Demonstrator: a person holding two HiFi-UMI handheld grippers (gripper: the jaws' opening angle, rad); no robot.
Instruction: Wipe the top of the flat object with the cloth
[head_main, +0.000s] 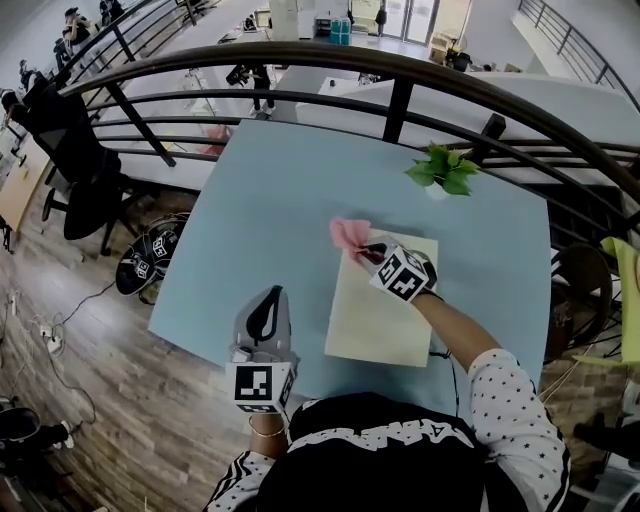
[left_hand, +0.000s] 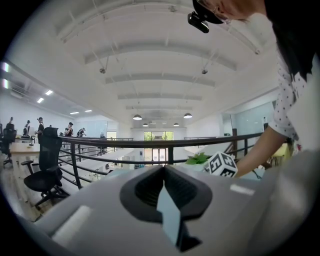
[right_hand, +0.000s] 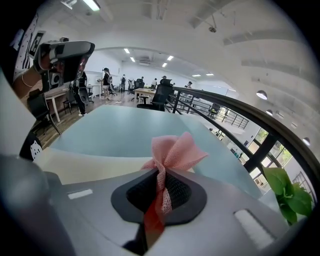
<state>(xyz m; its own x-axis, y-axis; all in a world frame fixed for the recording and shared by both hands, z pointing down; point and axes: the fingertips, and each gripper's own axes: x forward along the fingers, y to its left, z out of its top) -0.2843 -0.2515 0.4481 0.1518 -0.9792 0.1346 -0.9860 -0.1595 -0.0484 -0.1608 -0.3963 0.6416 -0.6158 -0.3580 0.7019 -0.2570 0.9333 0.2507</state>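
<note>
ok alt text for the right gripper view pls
The right claw is shut on a pink cloth, over the edge of a pale flat board on a light blue table. A green plant stands at right by a railing.

No word, number or brand can be read with certainty. In the head view a band of white capital letters runs across the person's dark top (head_main: 400, 437), but it lies upside down and warped, so it cannot be spelled out. The left cube (head_main: 263, 386) on the left gripper (head_main: 268, 296) and the right cube (head_main: 403, 273) on the right gripper (head_main: 365, 247) carry black-and-white square markers (patterns, not letters). Similar markers show on a dark object (head_main: 150, 262) on the wooden floor (head_main: 60, 400).
</note>
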